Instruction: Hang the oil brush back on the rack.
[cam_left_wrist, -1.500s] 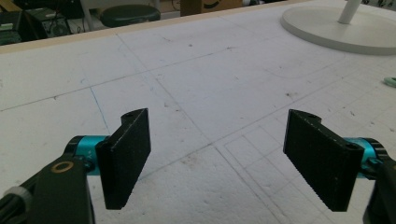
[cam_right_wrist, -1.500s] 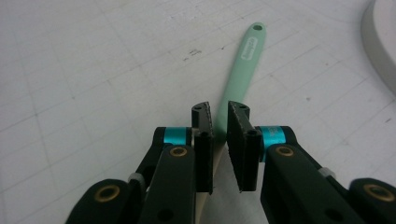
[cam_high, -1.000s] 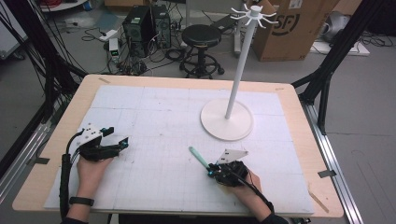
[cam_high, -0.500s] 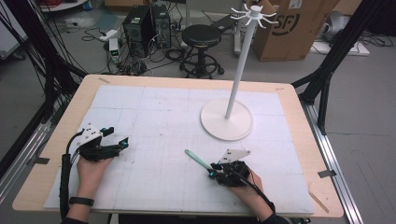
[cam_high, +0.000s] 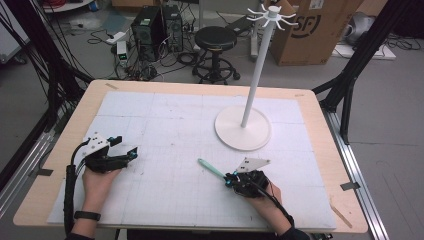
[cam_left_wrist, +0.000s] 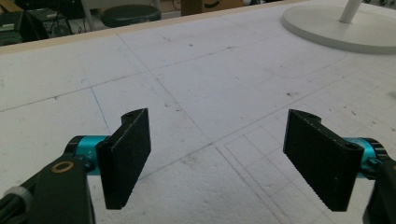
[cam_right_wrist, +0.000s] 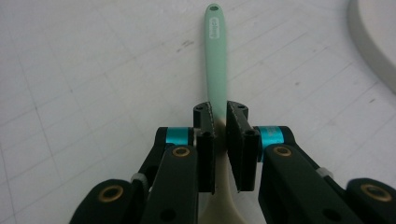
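Now right hand-held gripper (cam_right_wrist: 218, 126) tight around spatula (cam_right_wrist: 215, 56)

Spatula (cam_right_wrist: 215, 56): mint-green handle with hole at tip, cream head; lies flat on counter (cam_high: 165, 120), clamped at the neck.

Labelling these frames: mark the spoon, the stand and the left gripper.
spoon (cam_right_wrist: 215, 56), right gripper view, green handle.
stand (cam_high: 243, 133), high view, round base.
left gripper (cam_left_wrist: 217, 158), left gripper view, midway between its jaws.
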